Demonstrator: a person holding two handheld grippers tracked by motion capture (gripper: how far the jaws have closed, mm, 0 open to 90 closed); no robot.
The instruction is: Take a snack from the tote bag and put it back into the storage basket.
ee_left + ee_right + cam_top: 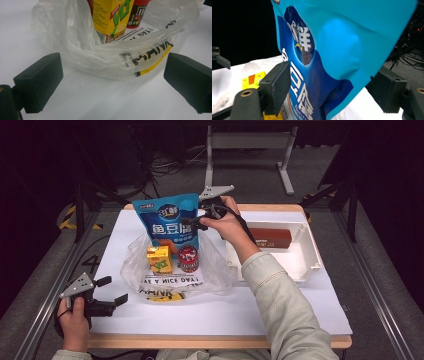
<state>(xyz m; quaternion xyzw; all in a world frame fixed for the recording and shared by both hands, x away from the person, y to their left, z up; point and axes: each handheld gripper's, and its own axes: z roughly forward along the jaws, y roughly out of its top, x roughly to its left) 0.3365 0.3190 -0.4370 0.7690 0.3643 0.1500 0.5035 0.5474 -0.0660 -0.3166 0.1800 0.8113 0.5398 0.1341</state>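
The right gripper [192, 221] had the blue snack pouch [170, 222] standing upright over the clear plastic bag [215, 270], mid-table. In the right gripper view the pouch [342, 50] sat between the jaws, but they stood apart from its edges with gaps on both sides, so whether it was truly clamped I could not tell. The pouch's lower end dipped behind the yellow drink carton [159, 259] and the red can [188, 258], both upright inside the bag, so its bottom edge was hidden.

Down at the near left, the left gripper [111, 290] rested at the table [225, 315] edge, jaws spread wide and holding nothing. Its own view showed the bag's [82, 47] crumpled near rim just beyond the jaws, the carton [112, 17] and can [137, 15] cut off at the top.

Open white table lay along the near side and to the left of the bag. To the right, the white tray [312, 255] sat close to the bag, a brown box [272, 237] lying in its far part, and the right forearm crossed over the tray's left wall.
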